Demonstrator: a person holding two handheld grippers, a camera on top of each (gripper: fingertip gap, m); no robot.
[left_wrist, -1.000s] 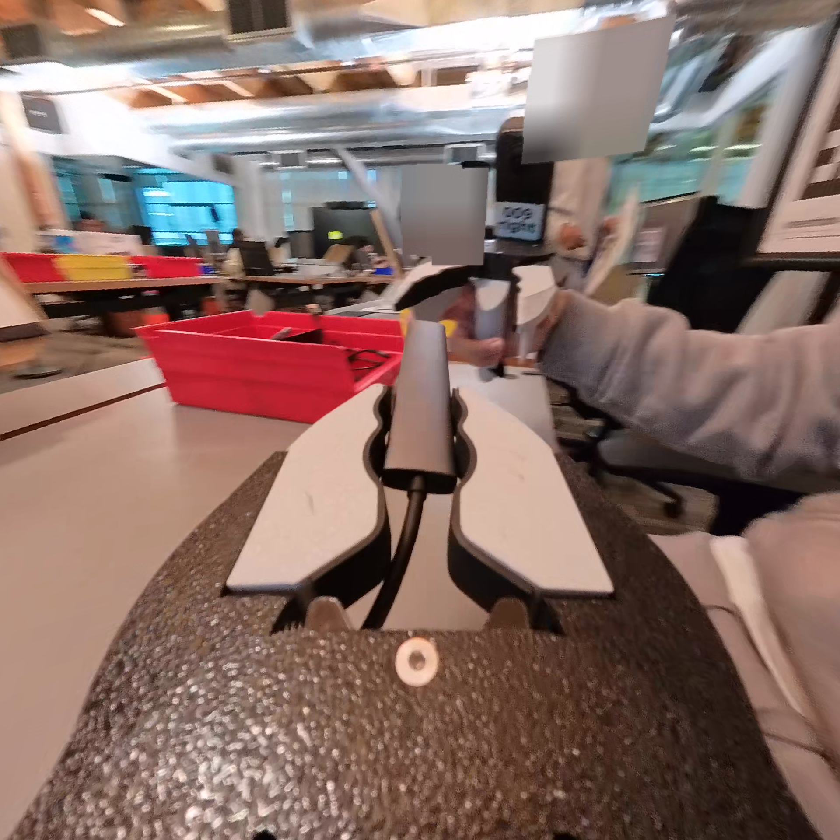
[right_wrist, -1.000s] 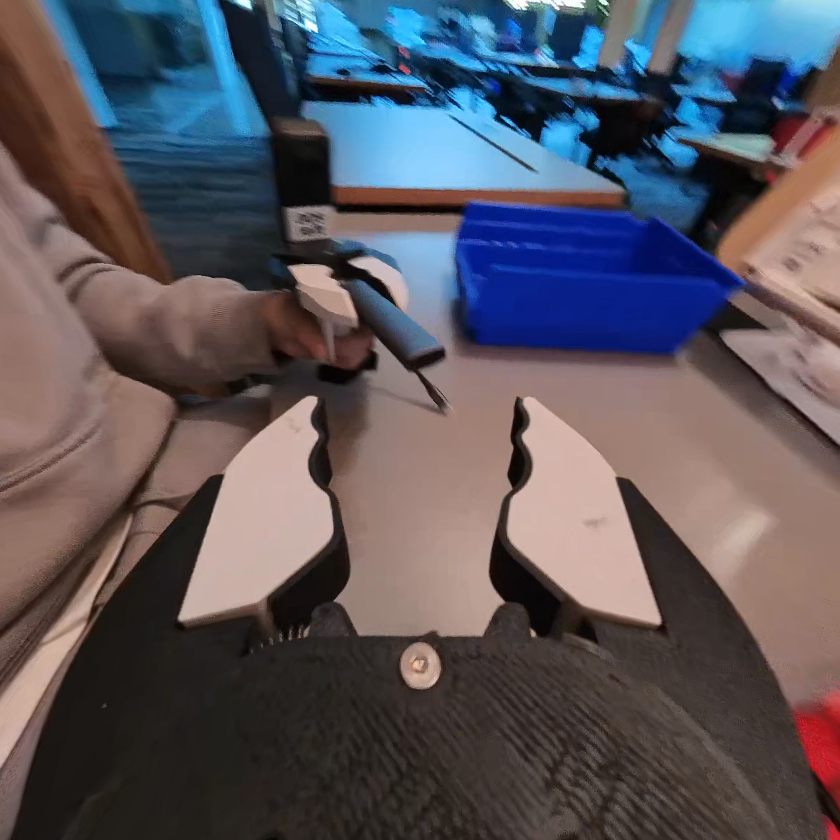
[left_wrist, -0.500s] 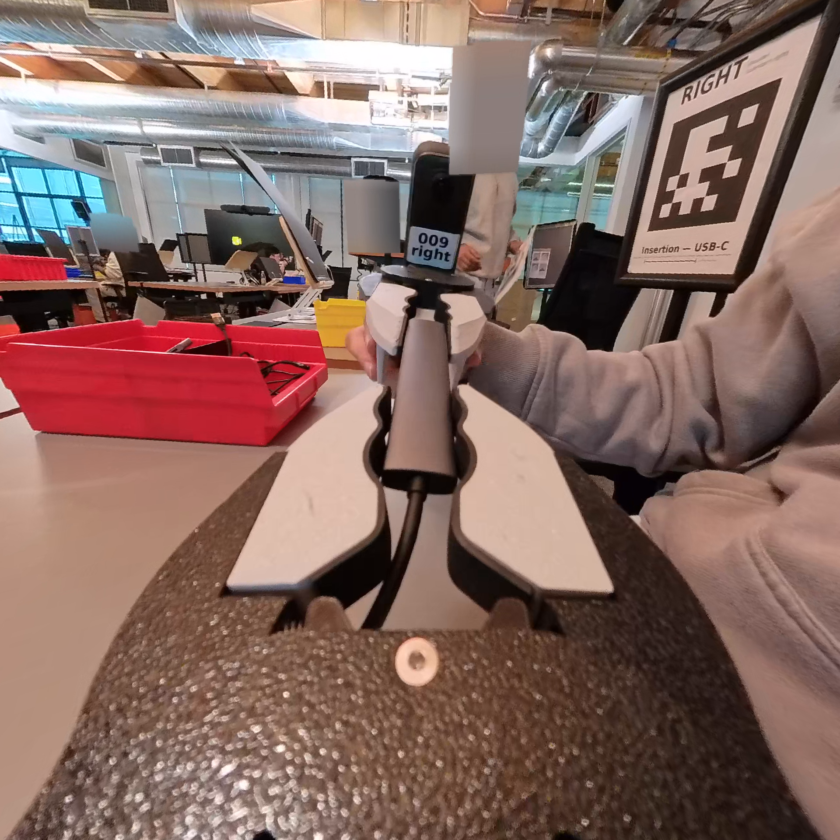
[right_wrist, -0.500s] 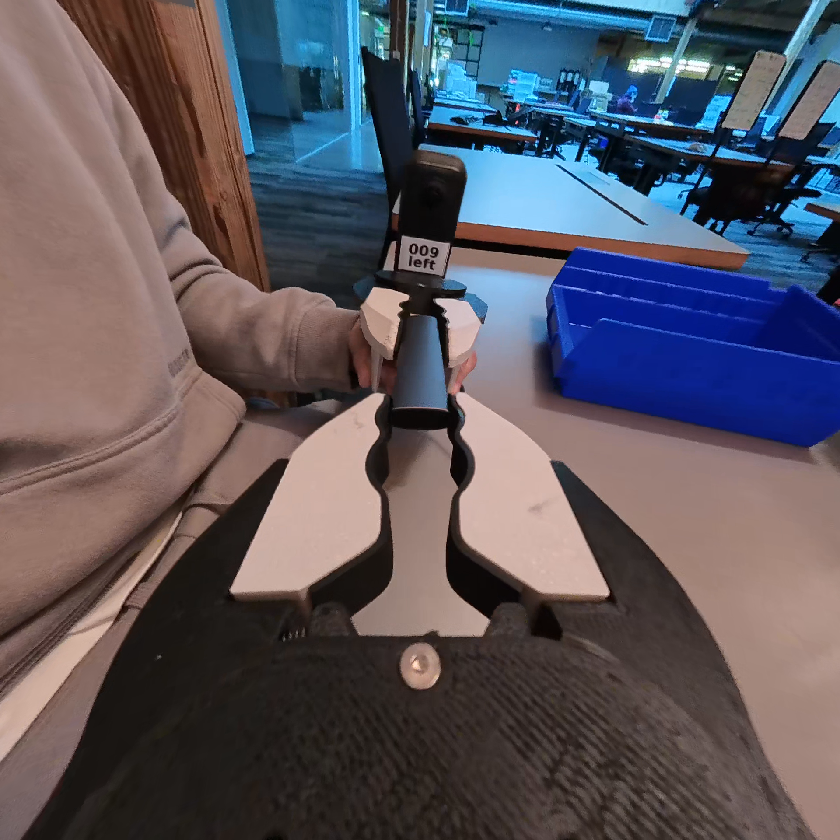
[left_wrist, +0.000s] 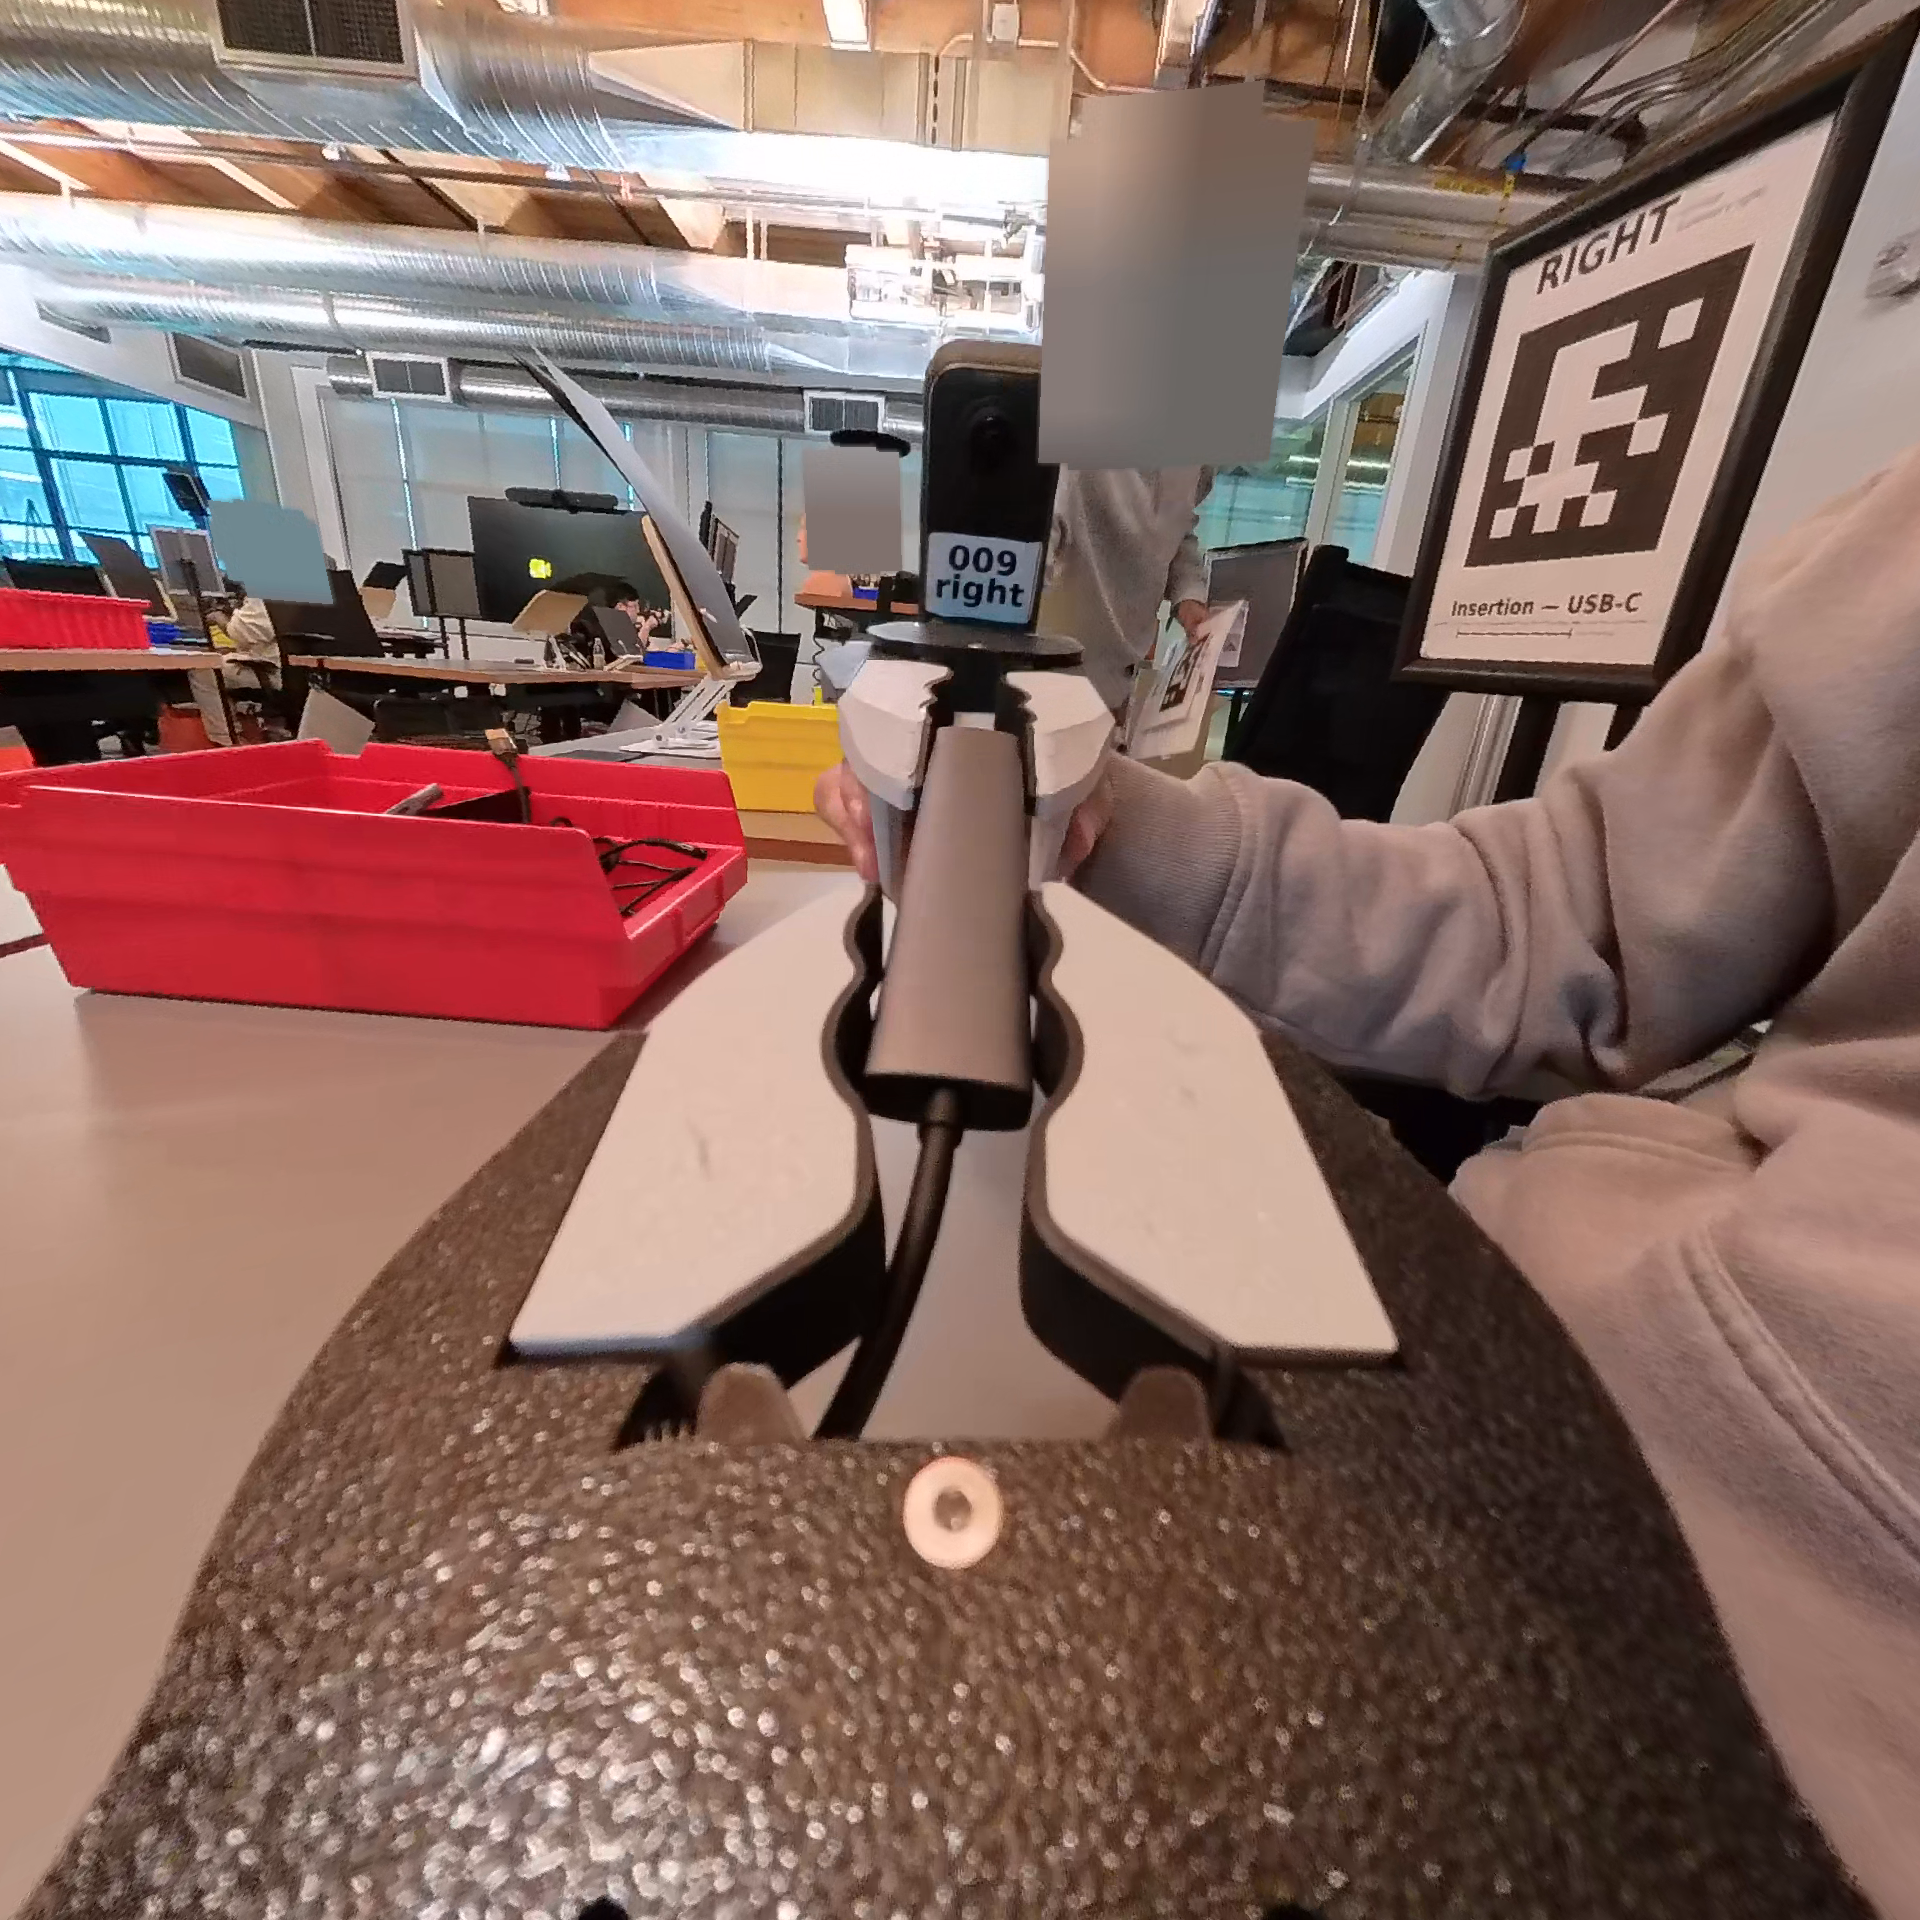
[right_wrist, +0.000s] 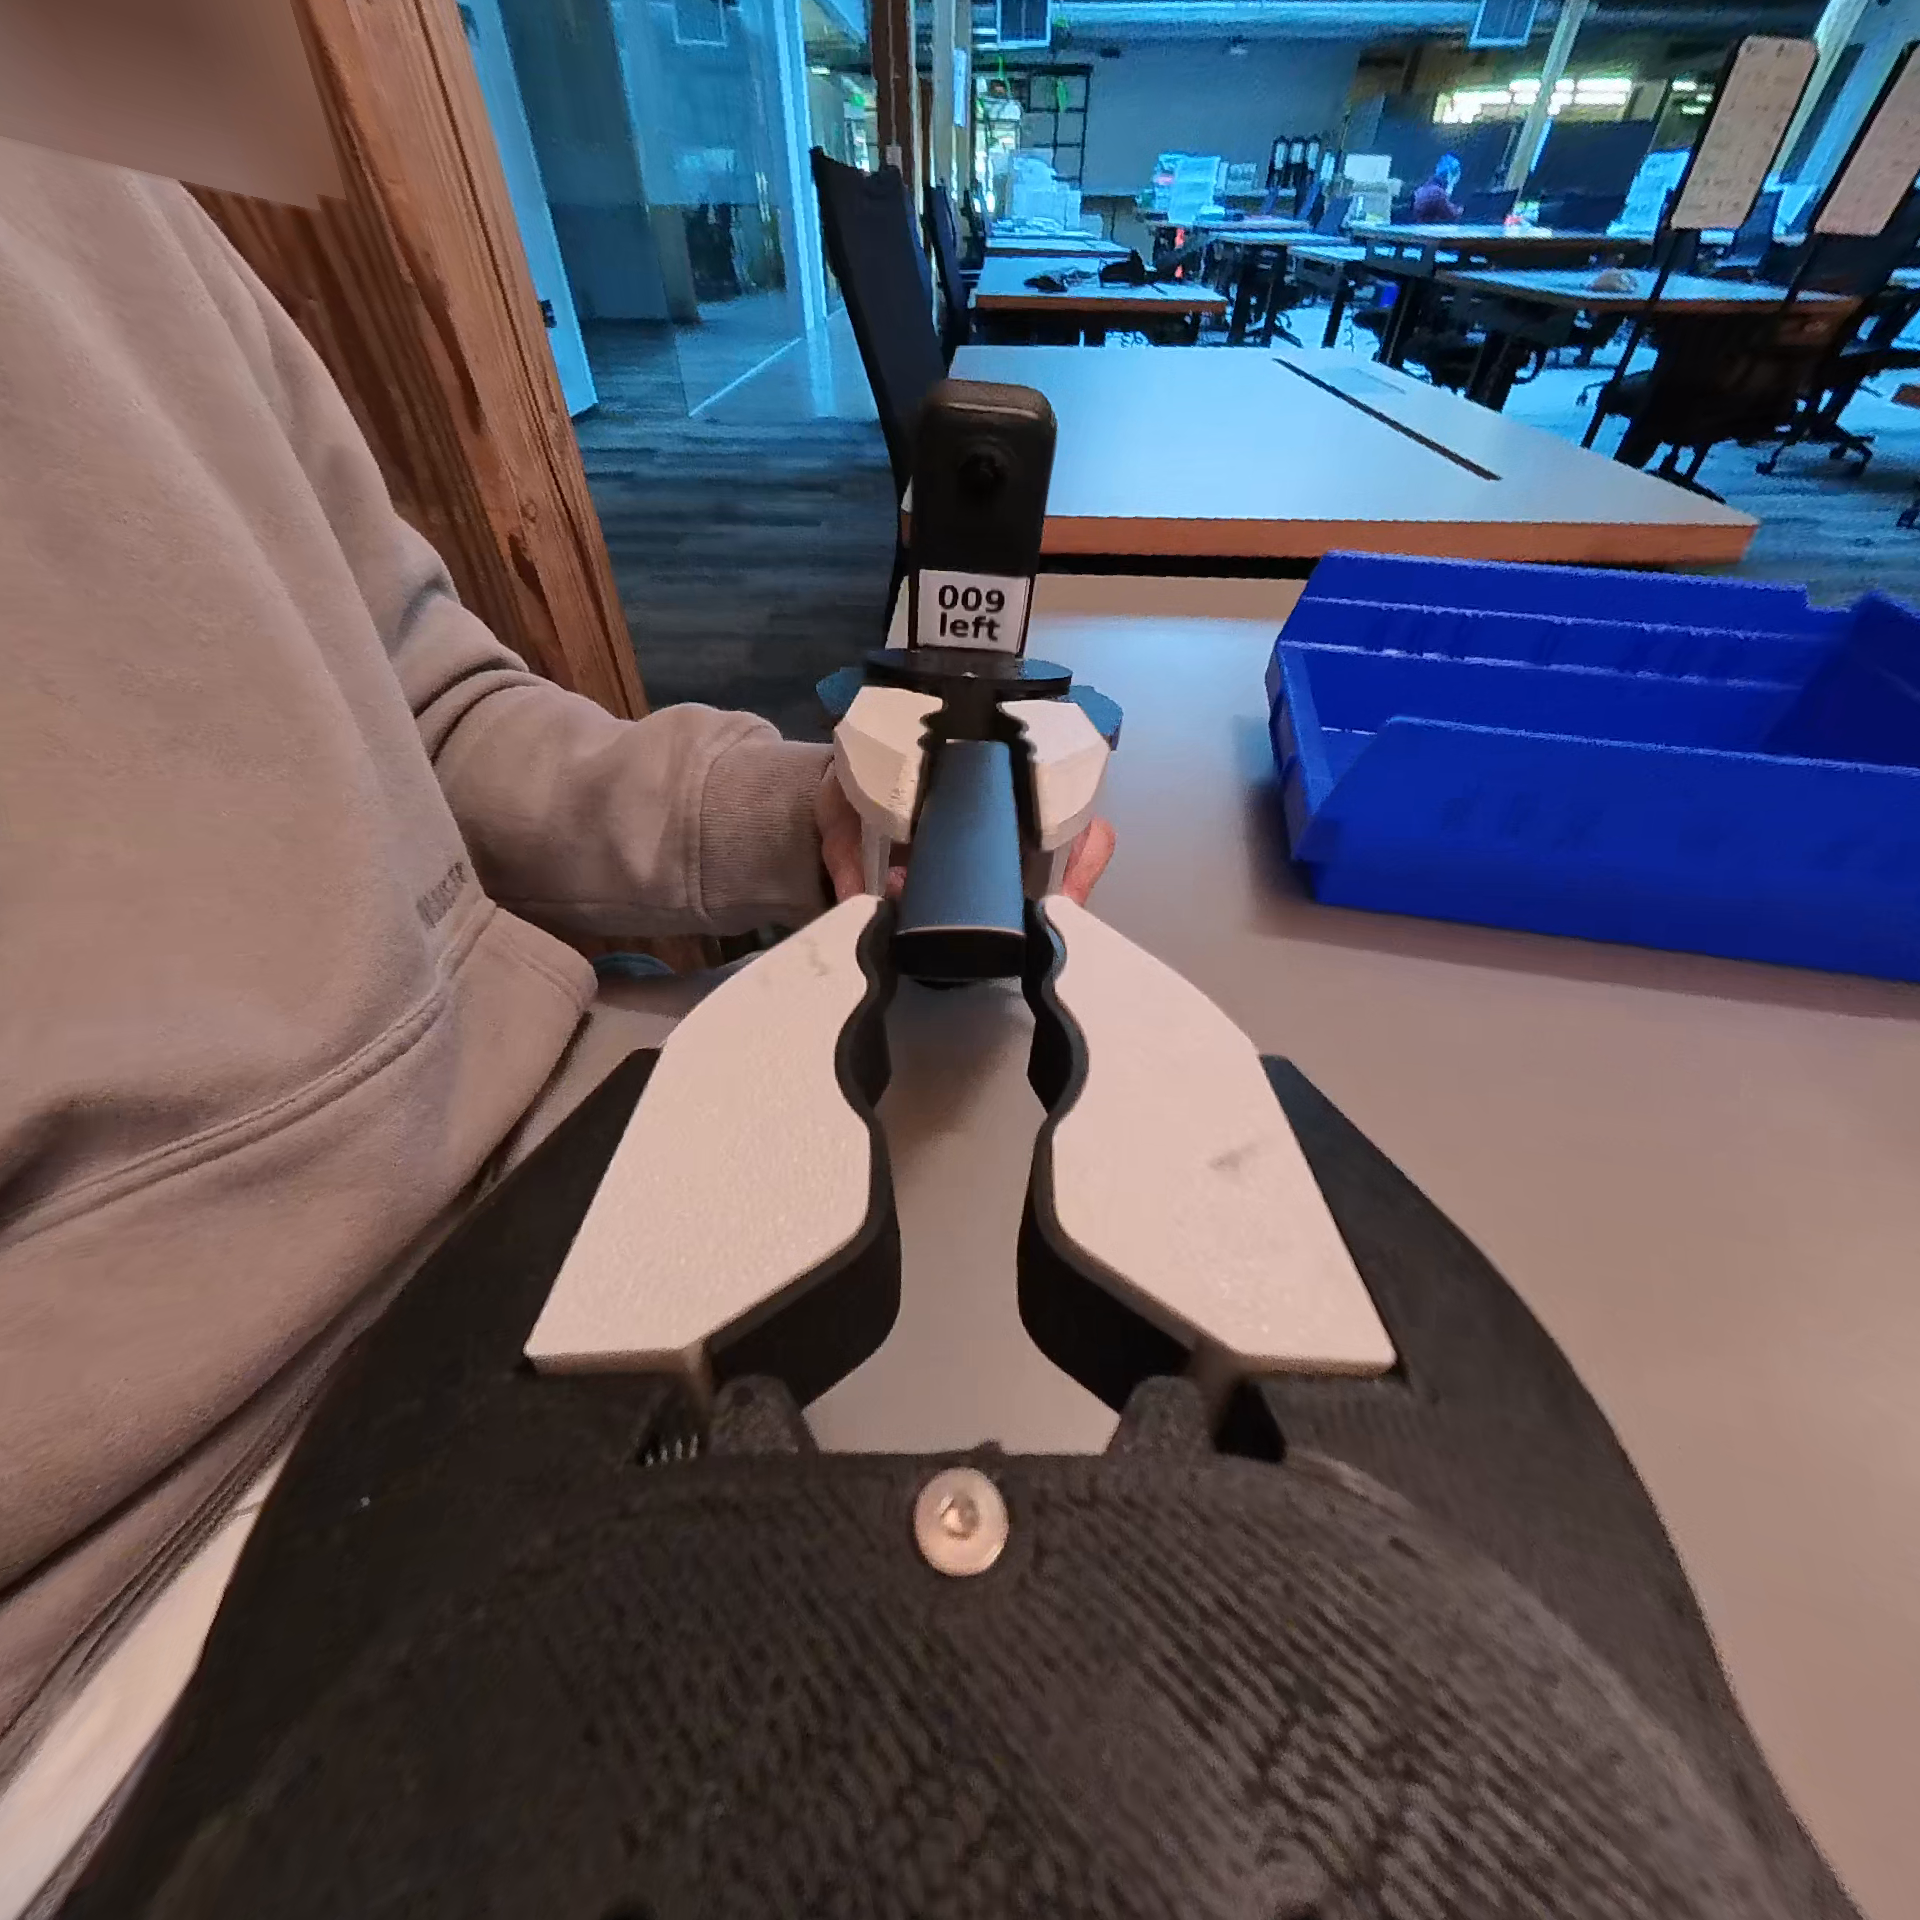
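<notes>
Closest in the left wrist view, the left gripper (left_wrist: 954, 914) is squeezed tight on a grey bar (left_wrist: 951, 997), low down where its black cord (left_wrist: 904, 1247) comes out. The right gripper (right_wrist: 958, 920) faces it and pinches the other end of the same bar with just its tips. That hold looks thin, so I think both should stay lined up straight. The bar is in the air above the table (left_wrist: 208, 1195). A red bin (left_wrist: 343, 914) and a blue bin (right_wrist: 1610, 862) sit farther back.

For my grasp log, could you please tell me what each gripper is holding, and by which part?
The left gripper clamps the grey adapter body at its cable end. The right gripper has its jaws closed on the adapter's opposite end.
</notes>
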